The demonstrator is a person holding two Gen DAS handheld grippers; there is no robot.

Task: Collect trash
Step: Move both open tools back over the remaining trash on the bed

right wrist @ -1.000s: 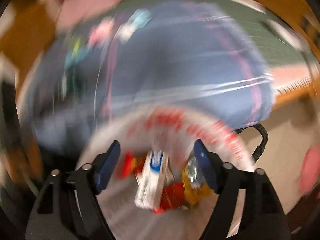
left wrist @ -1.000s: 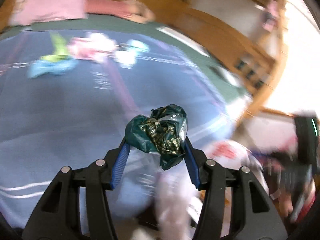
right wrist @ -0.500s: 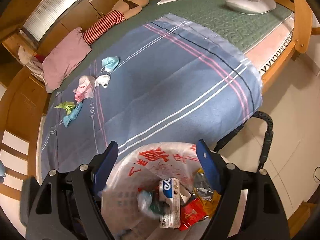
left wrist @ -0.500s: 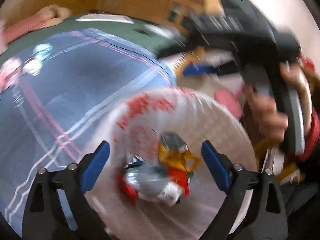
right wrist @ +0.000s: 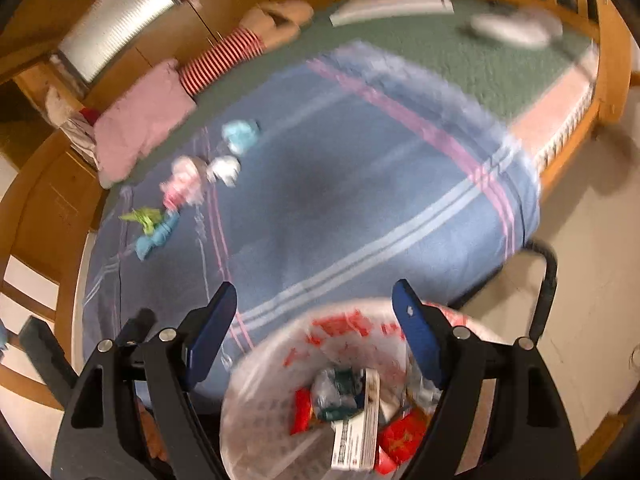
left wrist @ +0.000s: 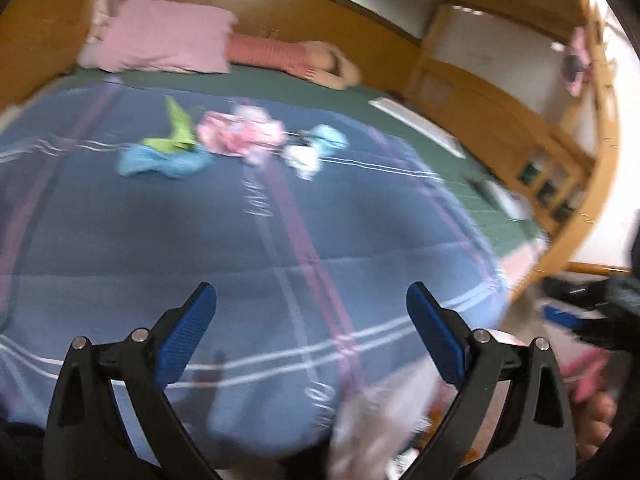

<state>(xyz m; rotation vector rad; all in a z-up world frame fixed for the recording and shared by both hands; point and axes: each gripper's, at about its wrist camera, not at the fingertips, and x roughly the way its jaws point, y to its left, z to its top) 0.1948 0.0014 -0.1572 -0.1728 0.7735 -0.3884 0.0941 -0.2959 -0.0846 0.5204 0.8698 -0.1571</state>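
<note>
My left gripper [left wrist: 311,300] is open and empty over the near part of the blue striped blanket [left wrist: 160,232]. Several crumpled wrappers lie far across it: a light blue one [left wrist: 160,162], a green one [left wrist: 178,128], a pink one [left wrist: 236,134] and a white and blue pair [left wrist: 314,148]. My right gripper [right wrist: 314,300] is open and empty above the white trash bag [right wrist: 280,364] beside the bed, which holds a white box [right wrist: 358,428], red wrappers [right wrist: 402,438] and the dark green wrapper [right wrist: 338,396]. The same wrappers show on the blanket in the right wrist view [right wrist: 184,184].
A pink pillow [left wrist: 168,40] and a striped stuffed toy [left wrist: 288,58] lie at the bed's head. A wooden bed frame [left wrist: 516,120] rings the green mattress cover [right wrist: 440,44]. A black curved handle [right wrist: 548,288] stands on the floor by the bag. The bag's blurred edge shows in the left wrist view [left wrist: 372,420].
My left gripper has let the dark green wrapper go into the trash bag and has swung back over the blanket, open. My right gripper has stayed open above the bag.
</note>
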